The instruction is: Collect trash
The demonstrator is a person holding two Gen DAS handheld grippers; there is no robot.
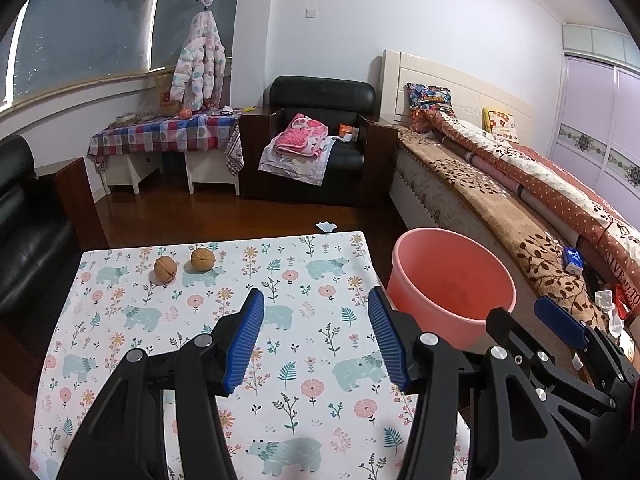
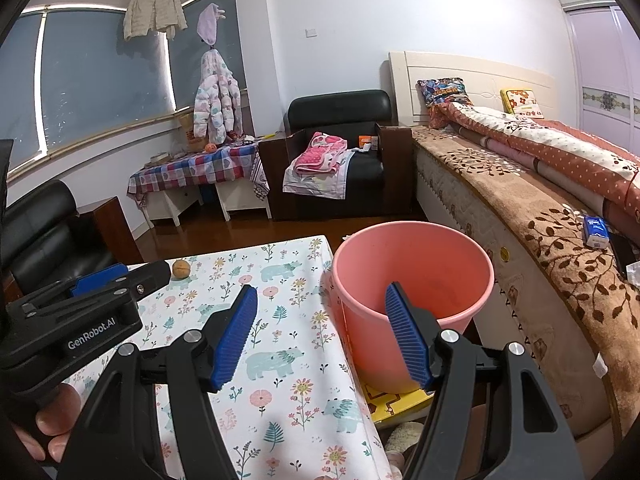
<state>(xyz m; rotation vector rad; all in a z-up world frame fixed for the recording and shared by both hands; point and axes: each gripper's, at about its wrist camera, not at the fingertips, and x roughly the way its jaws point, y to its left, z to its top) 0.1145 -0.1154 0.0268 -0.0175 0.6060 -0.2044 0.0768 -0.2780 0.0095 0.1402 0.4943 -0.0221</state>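
Two brown walnuts lie on the floral tablecloth at the table's far left: one (image 1: 165,269) on the left, one (image 1: 203,259) on the right. Only one walnut (image 2: 181,269) shows in the right wrist view. A pink bucket (image 1: 454,278) stands on the floor right of the table; it also shows in the right wrist view (image 2: 412,276). My left gripper (image 1: 316,312) is open and empty above the table's middle. My right gripper (image 2: 322,308) is open and empty, straddling the table's right edge and the bucket's near rim.
The table (image 1: 312,264) is covered with a bear-and-flower cloth. A bed (image 1: 500,208) runs along the right, with a blue packet (image 1: 572,260) and crumpled paper (image 1: 608,304) on it. A white scrap (image 1: 326,226) lies on the floor. A black armchair (image 1: 320,140) stands behind.
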